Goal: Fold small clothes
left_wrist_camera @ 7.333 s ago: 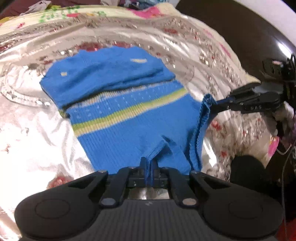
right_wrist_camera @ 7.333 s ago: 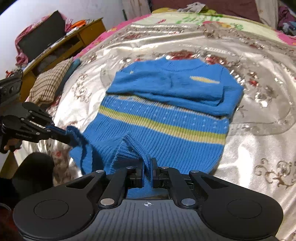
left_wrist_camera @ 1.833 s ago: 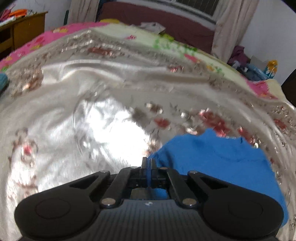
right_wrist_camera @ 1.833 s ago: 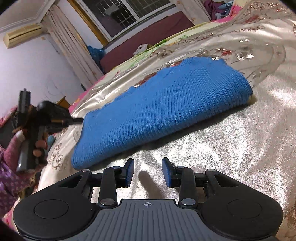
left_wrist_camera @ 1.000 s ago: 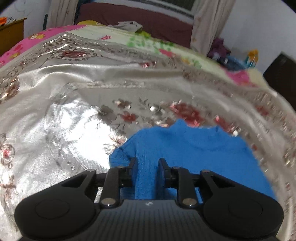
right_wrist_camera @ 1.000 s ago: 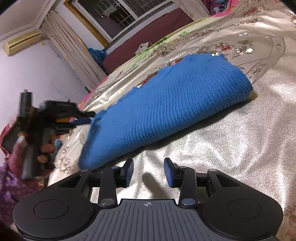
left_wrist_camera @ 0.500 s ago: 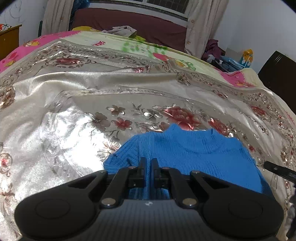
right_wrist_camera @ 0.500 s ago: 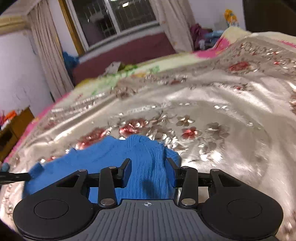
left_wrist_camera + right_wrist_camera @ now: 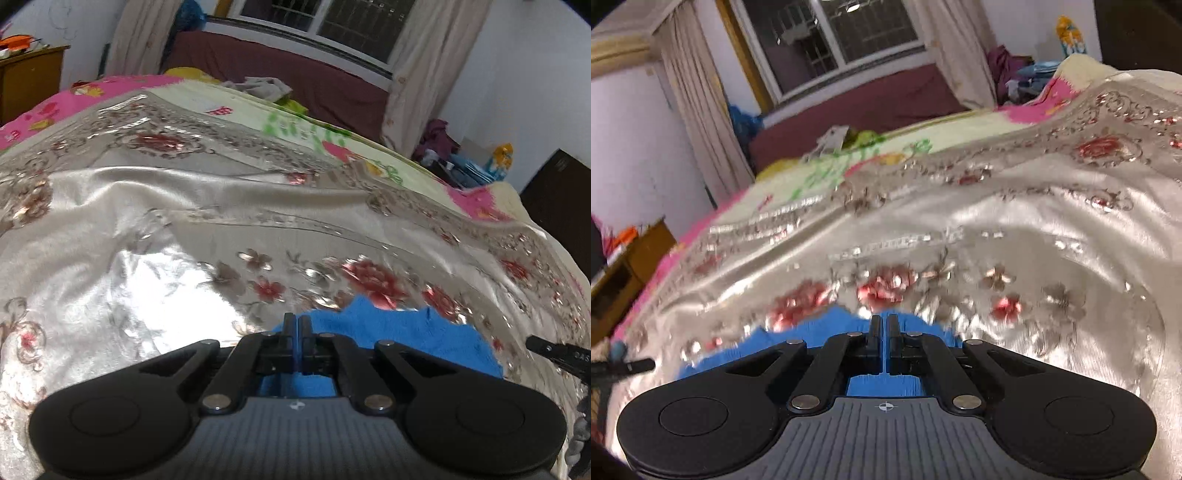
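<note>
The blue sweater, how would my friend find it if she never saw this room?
Look at the big bed with the shiny silver bedspread with red flowers. Near its front edge lies the blue sweater. It is the only plain bright-blue knit there.

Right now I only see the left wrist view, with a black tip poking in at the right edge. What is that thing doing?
Observer: That is the right gripper. Its jaws have just closed on the blue sweater, with knit pinched between them.
Visitor: Where on it?
Observer: Near its far edge. The bedspread starts just past the fingertips.
Visitor: Anything else I miss?
Observer: A bright light shows at the top of the window.
</note>
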